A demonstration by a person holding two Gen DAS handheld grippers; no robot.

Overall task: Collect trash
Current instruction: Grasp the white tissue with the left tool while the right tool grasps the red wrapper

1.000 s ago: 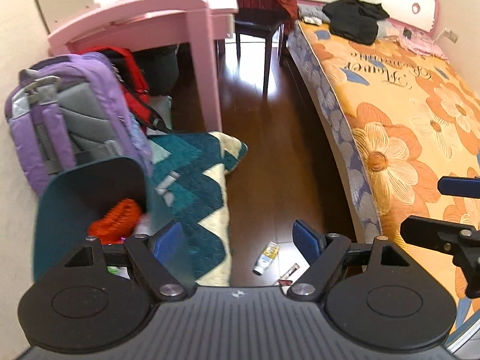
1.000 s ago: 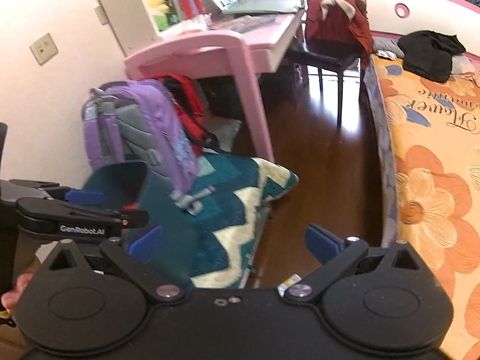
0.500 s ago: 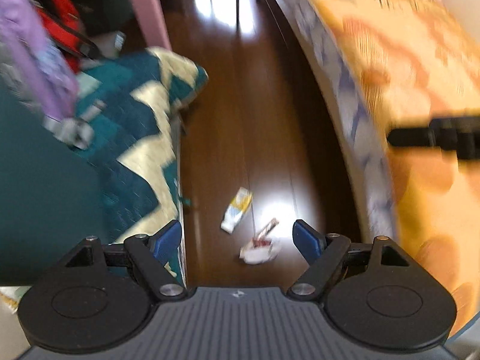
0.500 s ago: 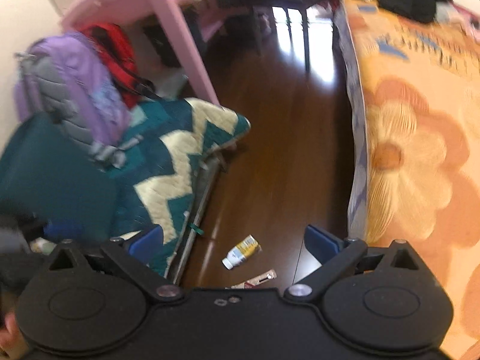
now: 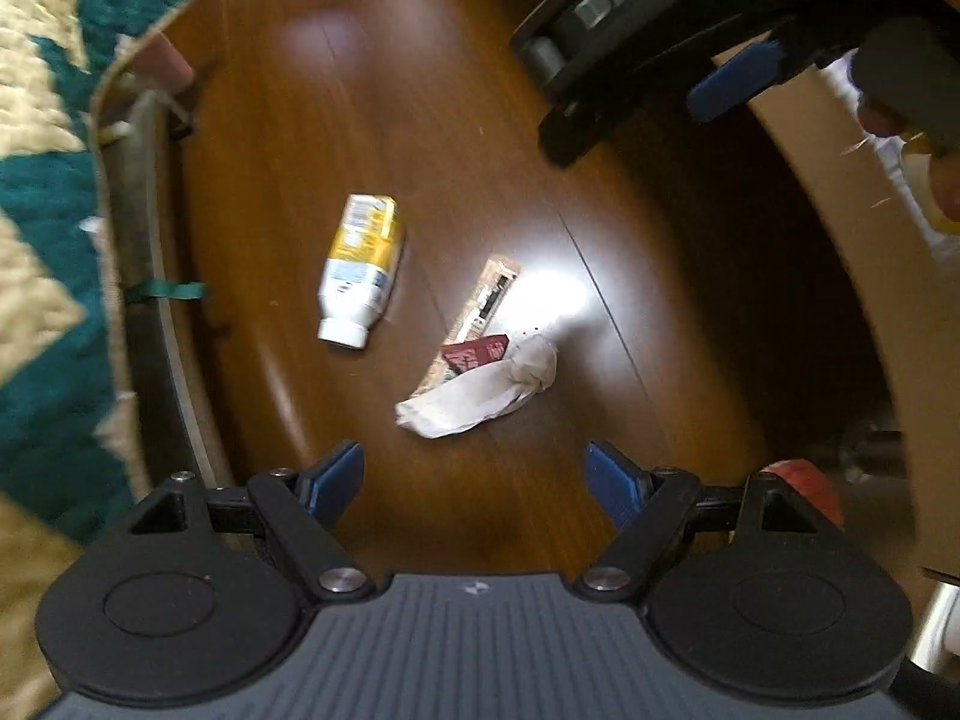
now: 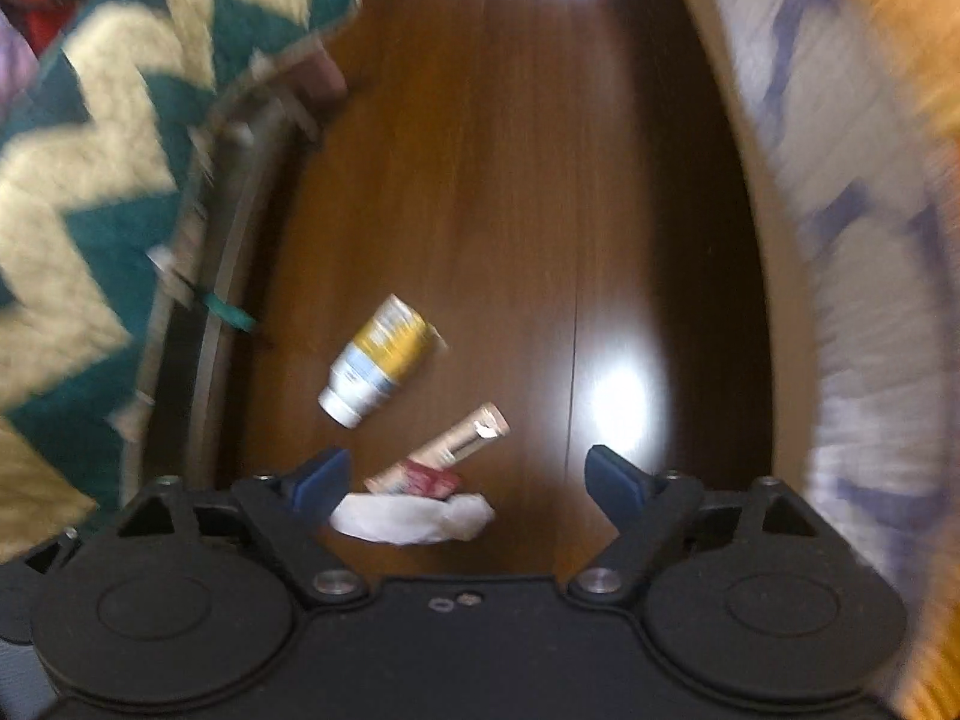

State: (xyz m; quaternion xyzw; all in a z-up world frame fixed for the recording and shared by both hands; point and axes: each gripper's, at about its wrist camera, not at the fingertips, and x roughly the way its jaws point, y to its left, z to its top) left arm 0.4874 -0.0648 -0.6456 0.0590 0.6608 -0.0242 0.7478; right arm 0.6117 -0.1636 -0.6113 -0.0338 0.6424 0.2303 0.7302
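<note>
Trash lies together on the dark wooden floor (image 5: 480,138): a white and yellow tube (image 5: 360,267) (image 6: 381,360), a tan wrapper strip (image 5: 487,300) (image 6: 459,444), a dark red wrapper scrap (image 5: 474,354) (image 6: 429,480) and a crumpled white tissue (image 5: 480,396) (image 6: 414,519). My left gripper (image 5: 474,477) points straight down, open and empty, with the tissue just beyond its tips. My right gripper (image 6: 465,480) hangs over the tissue and the wrappers. Its jaws are closing, and the pads touch nothing. One of its blue pads (image 5: 732,81) shows at the top right of the left wrist view.
A teal and cream zigzag quilt (image 5: 42,180) (image 6: 90,180) hangs over a metal frame bar (image 5: 144,240) on the left. The bed's side (image 6: 852,252) (image 5: 852,252) bounds the right. A red round thing (image 5: 804,480) sits by the bed base. A person's fingers (image 5: 942,180) show far right.
Both grippers have dropped a long way toward the floor and tipped downward. The trash now looms large below them. The right jaws have narrowed a little.
</note>
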